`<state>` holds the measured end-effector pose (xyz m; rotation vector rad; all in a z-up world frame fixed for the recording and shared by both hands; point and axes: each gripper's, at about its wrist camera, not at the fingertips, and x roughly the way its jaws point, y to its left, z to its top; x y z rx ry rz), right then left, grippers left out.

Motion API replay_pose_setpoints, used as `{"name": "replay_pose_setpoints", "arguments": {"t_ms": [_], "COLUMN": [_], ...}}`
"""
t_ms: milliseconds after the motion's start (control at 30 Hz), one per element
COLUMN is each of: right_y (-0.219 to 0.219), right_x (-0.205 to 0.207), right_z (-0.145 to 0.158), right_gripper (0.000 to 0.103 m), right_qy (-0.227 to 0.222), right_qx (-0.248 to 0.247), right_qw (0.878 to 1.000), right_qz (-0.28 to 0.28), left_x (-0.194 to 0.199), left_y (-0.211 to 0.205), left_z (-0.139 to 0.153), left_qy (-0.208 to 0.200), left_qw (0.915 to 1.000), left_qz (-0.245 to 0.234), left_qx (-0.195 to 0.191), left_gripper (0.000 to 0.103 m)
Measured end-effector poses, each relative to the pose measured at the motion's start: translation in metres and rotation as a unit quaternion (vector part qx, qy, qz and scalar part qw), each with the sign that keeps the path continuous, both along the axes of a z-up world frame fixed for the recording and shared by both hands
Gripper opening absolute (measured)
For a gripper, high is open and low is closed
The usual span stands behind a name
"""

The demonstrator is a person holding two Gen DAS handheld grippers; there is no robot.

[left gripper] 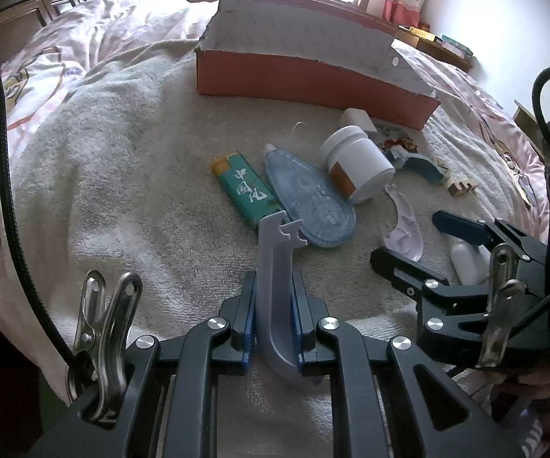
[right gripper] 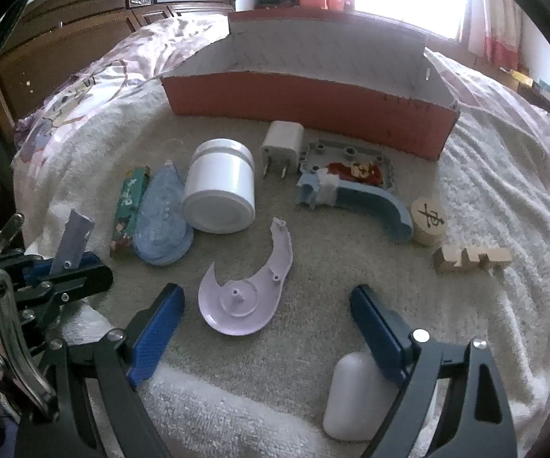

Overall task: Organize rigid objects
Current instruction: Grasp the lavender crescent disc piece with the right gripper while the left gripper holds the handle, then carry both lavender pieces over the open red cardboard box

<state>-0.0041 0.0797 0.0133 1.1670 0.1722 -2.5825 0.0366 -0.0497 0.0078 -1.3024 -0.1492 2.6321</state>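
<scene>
Bedding fills both my views, a grey towel (right gripper: 313, 267) spread over it as the work surface, and at its far edge sits the red box (right gripper: 305, 95), open-topped with a pale lining. Everything else lies loose on the towel in front of that box. From the right wrist I see the white jar (right gripper: 219, 200) on its side, a blue curved shell (right gripper: 366, 200) well to its right lying against a grey plate (right gripper: 345, 152) with a red patch, and a white charger (right gripper: 280, 145) between them, nearer the box. Left of the jar the blue tape dispenser (right gripper: 162, 217) touches the green lighter (right gripper: 130, 210). A lilac shell (right gripper: 250, 290) lies close ahead of my right gripper (right gripper: 263, 316), whose jaws stand wide apart and hold nothing; a white capsule-shaped piece (right gripper: 359, 397) rests just inside its right finger. Farther right are a round wooden chess piece (right gripper: 427, 221) and a notched wooden block (right gripper: 473, 257). My left gripper (left gripper: 274, 301) is clamped on a grey-lilac plastic hook piece (left gripper: 273, 267), held upright between the pads, above the towel near the lighter and dispenser.
</scene>
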Motion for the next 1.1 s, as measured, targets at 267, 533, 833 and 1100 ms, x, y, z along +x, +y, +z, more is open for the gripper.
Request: {"name": "replay_pose_setpoints", "arguments": {"t_ms": [267,533,833,1100], "right_y": [-0.003,0.009,0.025,0.032], "right_x": [0.005,0.008,0.015,0.021], "right_z": [0.003,0.006,0.013,0.025], "right_gripper": [0.051,0.045,0.044,0.045], "right_qy": [0.024,0.019,0.024,0.04], "right_qx": [0.021,-0.016,-0.048,-0.068], "right_qw": [0.999,1.0,0.998,0.997], "right_qz": [-0.006,-0.011,-0.01,-0.001], "left_x": [-0.001,0.0,0.003,0.0], "left_y": [-0.001,0.0,0.005,0.011], "left_z": [0.0,0.005,0.016,0.026], "left_qy": [0.0,0.005,0.016,0.022], "left_qw": [1.0,1.0,0.9998,0.9996], "left_qz": [0.0,0.001,-0.007,-0.017], "left_qx": [0.0,-0.005,0.0,0.008], "left_gripper": [0.016,0.016,0.016,0.016]}}
